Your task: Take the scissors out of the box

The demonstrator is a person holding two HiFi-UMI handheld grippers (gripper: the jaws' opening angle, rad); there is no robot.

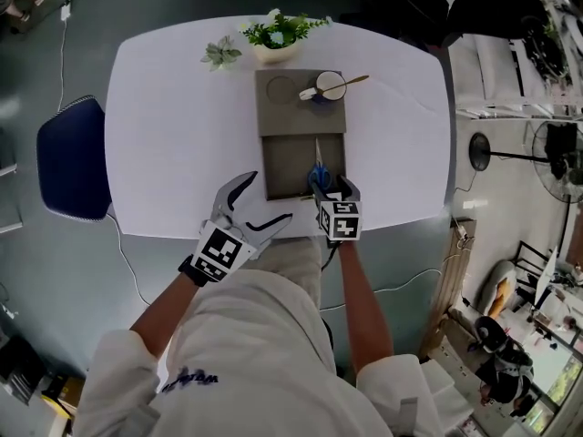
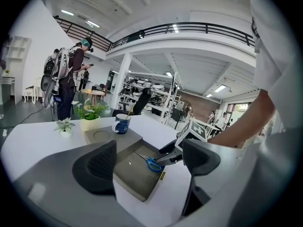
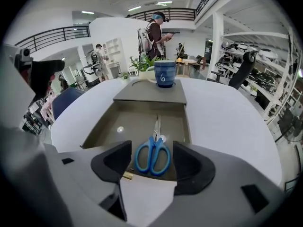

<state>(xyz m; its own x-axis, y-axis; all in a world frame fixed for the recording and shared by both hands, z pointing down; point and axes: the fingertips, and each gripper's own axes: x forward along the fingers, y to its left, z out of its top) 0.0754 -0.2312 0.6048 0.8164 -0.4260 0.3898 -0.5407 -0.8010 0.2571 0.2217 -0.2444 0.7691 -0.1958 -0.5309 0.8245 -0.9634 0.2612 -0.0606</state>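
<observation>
Blue-handled scissors (image 1: 318, 173) (image 3: 152, 154) lie in the open grey drawer of the box (image 1: 282, 167), handles at its front right corner and blades pointing away from me. My right gripper (image 1: 332, 189) (image 3: 151, 162) hangs tilted down over that corner. Its jaws stand one on each side of the handles, with a gap on both sides. My left gripper (image 1: 269, 198) (image 2: 150, 161) is open and empty over the table's front edge, just left of the drawer. In the left gripper view the scissors (image 2: 151, 163) show beyond its jaws, with the right gripper beside them.
A blue mug (image 1: 321, 89) with a spoon stands on the box's top. Behind it are two small potted plants (image 1: 278, 35) (image 1: 220, 53). The white table (image 1: 182, 135) spreads out left and right of the box. A dark blue chair (image 1: 73, 157) stands at its left side.
</observation>
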